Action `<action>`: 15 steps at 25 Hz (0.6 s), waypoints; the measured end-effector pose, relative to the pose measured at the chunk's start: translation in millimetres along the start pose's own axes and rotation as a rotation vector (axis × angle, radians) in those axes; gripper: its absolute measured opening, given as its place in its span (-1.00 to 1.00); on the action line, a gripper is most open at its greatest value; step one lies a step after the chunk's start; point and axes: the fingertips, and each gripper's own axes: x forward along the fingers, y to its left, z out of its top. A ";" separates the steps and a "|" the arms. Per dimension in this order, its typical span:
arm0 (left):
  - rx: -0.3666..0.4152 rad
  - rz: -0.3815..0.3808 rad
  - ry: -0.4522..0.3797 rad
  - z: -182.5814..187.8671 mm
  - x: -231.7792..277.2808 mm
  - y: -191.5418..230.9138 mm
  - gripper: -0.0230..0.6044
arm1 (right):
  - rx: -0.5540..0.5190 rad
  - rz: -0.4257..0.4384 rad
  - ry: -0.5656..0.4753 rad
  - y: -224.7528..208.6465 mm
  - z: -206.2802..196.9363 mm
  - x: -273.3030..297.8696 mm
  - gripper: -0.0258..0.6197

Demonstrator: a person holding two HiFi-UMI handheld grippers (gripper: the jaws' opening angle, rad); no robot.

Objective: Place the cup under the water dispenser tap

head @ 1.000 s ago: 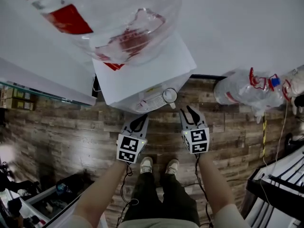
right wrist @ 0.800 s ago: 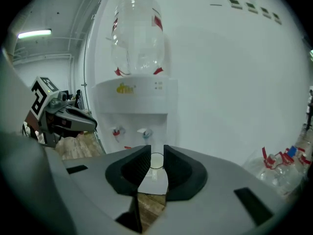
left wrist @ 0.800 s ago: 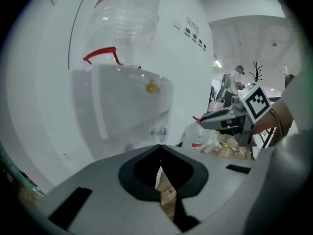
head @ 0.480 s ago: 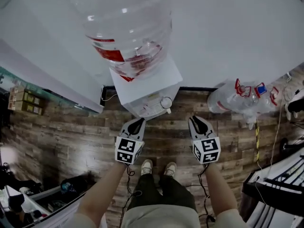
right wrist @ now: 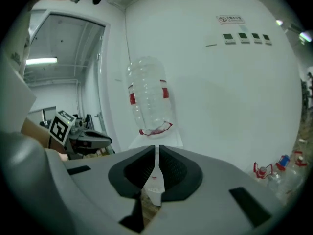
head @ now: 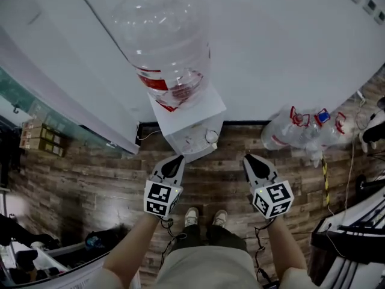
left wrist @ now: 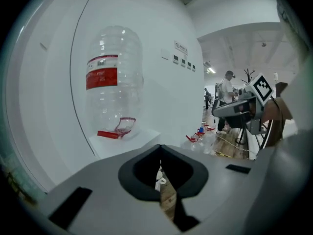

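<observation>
The cup [head: 211,137] sits at the front of the water dispenser [head: 194,114], low on its face. From the head view you see only its round clear rim from above. It is too small there to tell whether it stands exactly under the tap, and the tap itself cannot be made out. In both gripper views your own jaws cover the part of the dispenser where the cup is.

On top of the dispenser stands a big clear bottle [head: 165,41], upside down. It carries a red label [left wrist: 101,77] with pale writing that is too small to read.

On the wall, to the right of the dispenser and higher up, there is a small sign [right wrist: 231,19] with a round symbol and a line of text, not readable. Just under it is a row of four dark plates [right wrist: 244,36].

Your left gripper [head: 176,160] is in front of the dispenser, apart from it, clenched tip to tip on nothing. Your right gripper [head: 249,159] is beside it, to the right of the dispenser's front. Its jaws have just been closing to a hairline slit, with nothing between them. Each gripper has a cube of black-and-white square markers.

On the wooden floor [head: 90,173], right of the dispenser against the wall, lie spare bottles [head: 295,131] with red handles.
</observation>
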 end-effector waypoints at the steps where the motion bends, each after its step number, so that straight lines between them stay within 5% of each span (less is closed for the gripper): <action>1: 0.003 -0.001 -0.002 7.1 -8.0 -3.2 -0.91 | 0.025 0.016 -0.012 4.3 10.4 -6.8 -0.82; 3: 0.030 -0.003 -0.005 20.1 -23.6 -10.9 -0.91 | 0.020 0.032 -0.029 12.9 30.6 -20.9 -0.83; 9: 0.052 -0.030 -0.066 62.6 -66.6 -30.6 -0.91 | -0.216 -0.015 -0.083 40.9 80.6 -68.9 -0.84; 15: 0.094 0.005 -0.158 105.3 -100.1 -28.5 -0.91 | -0.145 -0.026 -0.173 58.4 114.2 -114.1 -0.90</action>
